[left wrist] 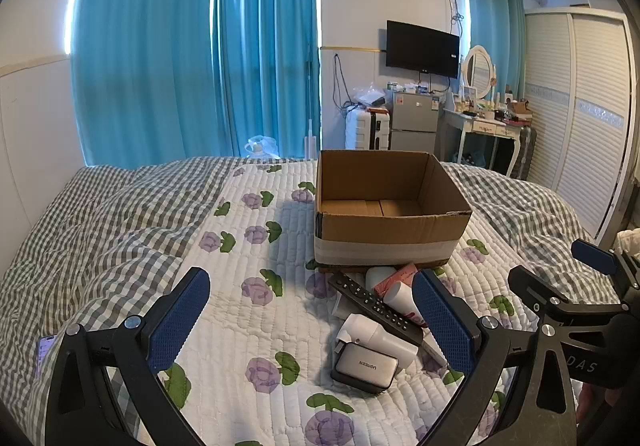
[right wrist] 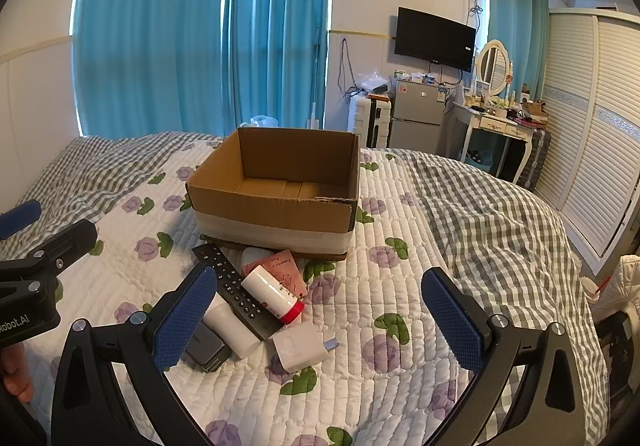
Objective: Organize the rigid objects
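An open, empty cardboard box (left wrist: 390, 224) (right wrist: 276, 206) stands on the quilted bed. In front of it lies a pile: a black remote (left wrist: 374, 306) (right wrist: 234, 292), a white tube with a red cap (right wrist: 274, 296) (left wrist: 404, 300), a pink packet (right wrist: 286, 266), a grey UGREEN charger (left wrist: 366, 366) (right wrist: 206, 346), a white cylinder-shaped item (left wrist: 376, 334) (right wrist: 230, 328) and a white plug adapter (right wrist: 302, 346). My left gripper (left wrist: 312, 326) is open above the pile. My right gripper (right wrist: 320, 320) is open above the adapter. Both are empty.
The bed has a flowered white quilt (left wrist: 256, 266) and a grey checked blanket (right wrist: 492, 230). A phone (left wrist: 44, 352) lies at the bed's left edge. Beyond the bed stand a fridge (left wrist: 414, 122), a suitcase (left wrist: 366, 130), a dressing table (right wrist: 500, 126) and a wardrobe (right wrist: 596, 126).
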Demonstrator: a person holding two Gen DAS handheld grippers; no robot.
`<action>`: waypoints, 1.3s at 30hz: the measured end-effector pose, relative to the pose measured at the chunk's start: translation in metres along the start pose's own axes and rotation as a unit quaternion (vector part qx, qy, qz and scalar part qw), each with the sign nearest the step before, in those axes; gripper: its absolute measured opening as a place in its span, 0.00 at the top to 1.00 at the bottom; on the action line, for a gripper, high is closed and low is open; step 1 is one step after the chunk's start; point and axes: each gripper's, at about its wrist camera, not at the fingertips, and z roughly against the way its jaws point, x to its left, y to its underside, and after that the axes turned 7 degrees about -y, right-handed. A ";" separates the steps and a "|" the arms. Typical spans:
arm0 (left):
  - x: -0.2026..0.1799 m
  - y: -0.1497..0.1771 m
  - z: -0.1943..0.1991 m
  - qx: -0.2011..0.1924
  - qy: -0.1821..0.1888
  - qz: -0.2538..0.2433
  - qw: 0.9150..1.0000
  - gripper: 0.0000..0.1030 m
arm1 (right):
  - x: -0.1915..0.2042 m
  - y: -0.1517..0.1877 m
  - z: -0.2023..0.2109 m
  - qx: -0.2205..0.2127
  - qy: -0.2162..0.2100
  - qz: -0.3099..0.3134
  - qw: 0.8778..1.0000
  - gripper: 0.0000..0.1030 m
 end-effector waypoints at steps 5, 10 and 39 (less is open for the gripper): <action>-0.001 0.000 0.000 0.000 0.000 0.000 1.000 0.00 | 0.001 -0.001 -0.001 0.002 0.000 0.001 1.000 0.00; 0.000 0.000 0.000 0.001 0.000 0.000 1.000 0.00 | 0.000 0.000 0.000 0.002 0.000 0.001 1.000 0.00; -0.007 -0.007 -0.004 0.007 -0.007 0.004 1.000 0.00 | 0.001 -0.015 0.000 0.016 0.009 0.031 0.999 0.00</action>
